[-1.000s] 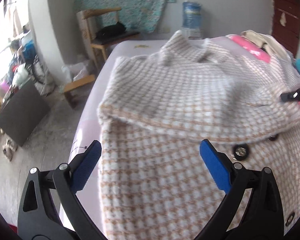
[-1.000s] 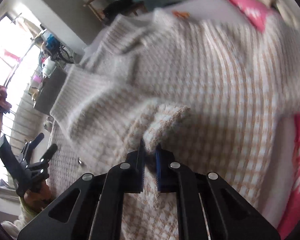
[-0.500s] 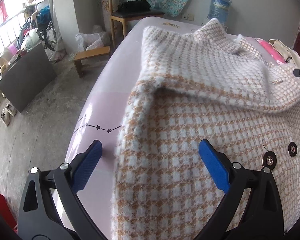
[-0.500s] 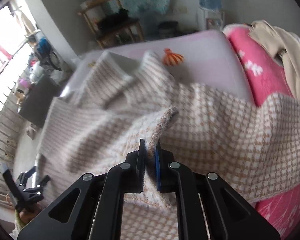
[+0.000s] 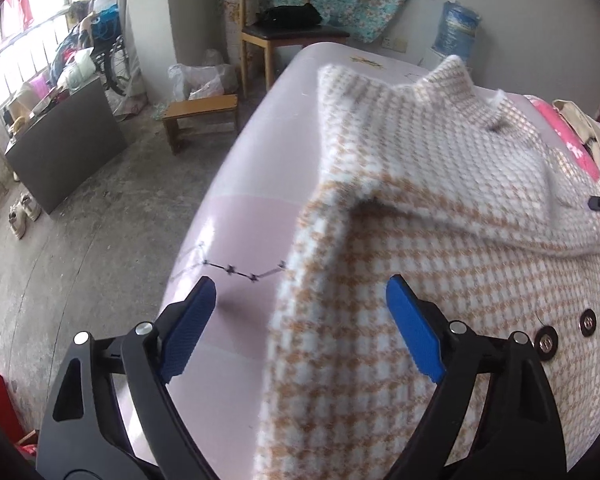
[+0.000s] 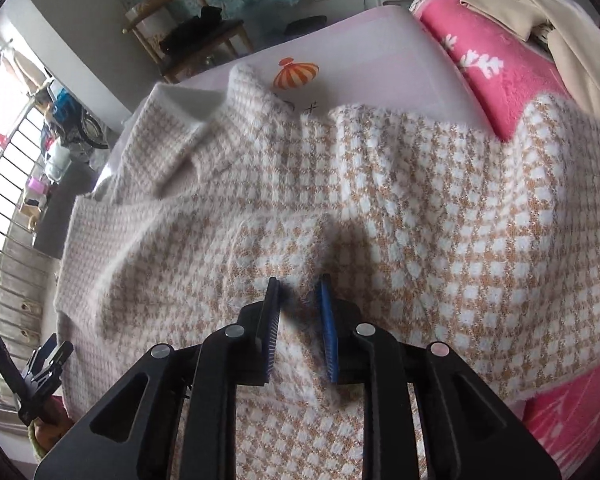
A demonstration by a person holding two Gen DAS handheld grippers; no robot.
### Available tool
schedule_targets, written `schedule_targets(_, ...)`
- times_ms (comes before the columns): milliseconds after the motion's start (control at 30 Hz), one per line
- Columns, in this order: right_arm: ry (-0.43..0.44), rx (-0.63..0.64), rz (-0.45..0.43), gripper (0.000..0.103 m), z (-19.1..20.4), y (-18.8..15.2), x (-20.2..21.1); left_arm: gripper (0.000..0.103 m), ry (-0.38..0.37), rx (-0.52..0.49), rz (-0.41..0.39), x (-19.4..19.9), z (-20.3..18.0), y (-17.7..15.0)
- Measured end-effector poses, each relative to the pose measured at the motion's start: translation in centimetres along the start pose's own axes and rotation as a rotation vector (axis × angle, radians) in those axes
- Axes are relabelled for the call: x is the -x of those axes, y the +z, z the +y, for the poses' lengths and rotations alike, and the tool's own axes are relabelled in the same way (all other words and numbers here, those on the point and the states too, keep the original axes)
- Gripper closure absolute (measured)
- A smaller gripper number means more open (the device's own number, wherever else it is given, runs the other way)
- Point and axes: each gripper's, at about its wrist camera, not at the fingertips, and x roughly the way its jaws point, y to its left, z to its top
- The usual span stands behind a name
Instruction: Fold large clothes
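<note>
Just fuzzy houndstooth coat [image 5: 440, 216], folded

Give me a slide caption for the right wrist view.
Right gripper slightly open over a checked knit coat spread on the pink bed.

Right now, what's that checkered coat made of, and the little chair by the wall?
The checkered coat looks like thick, fuzzy wool or a wool-like knit: its edges show soft fluff and the weave is chunky. I can't tell real wool from synthetic. The chair looks like pale varnished wood, with visible grain colour, and its dark seat seems to be padded leather or vinyl.
</note>
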Motion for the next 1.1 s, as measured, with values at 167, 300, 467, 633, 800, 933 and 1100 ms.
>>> schedule_targets(167, -0.012, 0.027, 0.003, 0.071, 0.1, -0.4, -0.3, 0.02, 0.033, -0.062, 0.021, -1.3, -0.4, 1.3)
schedule_targets(300, -0.01, 0.042, -0.02, 0.074, 0.2, -0.4, -0.6, 0.024, 0.08, -0.042, -0.005, -1.8, 0.2, 2.4)
schedule_targets(467, -0.035, 0.123, -0.054, 0.092, 2.3, 0.0, -0.5, 0.024, 0.035, 0.031, 0.007, -2.4, 2.0, 3.0)
schedule_targets(633, -0.04, 0.133, -0.095, 0.093, 2.9, 1.0, 0.6, 0.024, 0.003, 0.091, 0.006, -2.5, 3.2, 2.8)
schedule_targets(800, -0.105, 0.11, 0.011, 0.091, 1.3, 0.5, -2.1, 0.024, -0.016, 0.121, 0.024, -2.9, 3.7, 2.7)
schedule_targets(933, -0.155, 0.068, -0.026, 0.082, 0.9, 0.6, -0.1, 0.024, -0.024, 0.102, 0.018, -2.1, 3.5, 2.6)
schedule_targets(1100, -0.164, 0.208, -0.166, 0.08, 4.8, 0.9, 3.7, 0.024, -0.044, 0.054, -0.076, 2.7, 3.5, 2.0)
